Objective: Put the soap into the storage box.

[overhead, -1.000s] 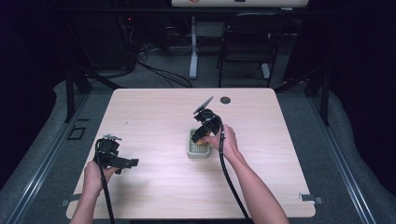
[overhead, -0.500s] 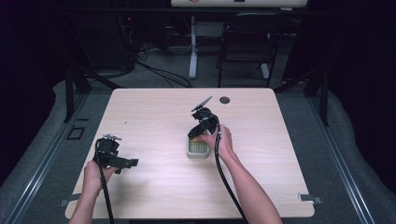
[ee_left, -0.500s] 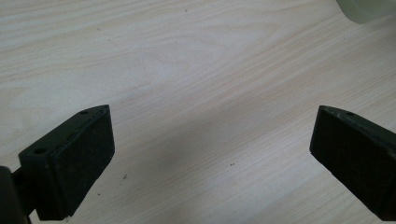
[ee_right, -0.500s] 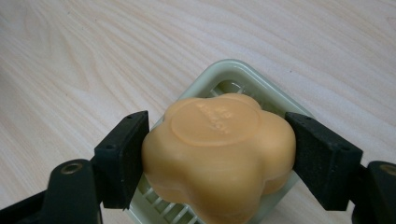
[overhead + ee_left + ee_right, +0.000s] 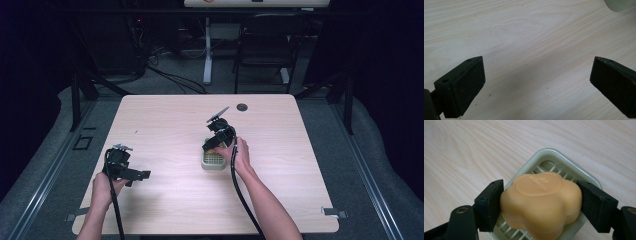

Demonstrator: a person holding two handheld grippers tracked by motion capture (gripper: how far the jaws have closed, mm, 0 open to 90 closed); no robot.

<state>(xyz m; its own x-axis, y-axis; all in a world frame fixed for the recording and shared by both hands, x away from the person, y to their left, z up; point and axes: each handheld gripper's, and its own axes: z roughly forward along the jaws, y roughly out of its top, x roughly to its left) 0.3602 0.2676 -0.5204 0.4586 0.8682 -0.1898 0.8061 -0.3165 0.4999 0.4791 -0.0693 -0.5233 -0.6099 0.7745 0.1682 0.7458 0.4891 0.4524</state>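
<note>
Soap: an orange bar of soap [image 5: 541,200] sits clamped between the right gripper's [image 5: 541,205] two black jaws, just above a pale green soap dish [image 5: 554,157].
Dish: near the middle of the wooden table [image 5: 165,125].
Left gripper [image 5: 537,82]: jaws spread wide over bare wood, holding nothing, well apart from the dish.

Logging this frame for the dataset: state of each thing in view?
Soap: gripped on both sides by the right claw, over the dish.
Soap dish: flat on the table, slatted floor partly showing.
Right claw: shut on the soap.
Left claw: open, nothing between its jaws, over bare table.
</note>
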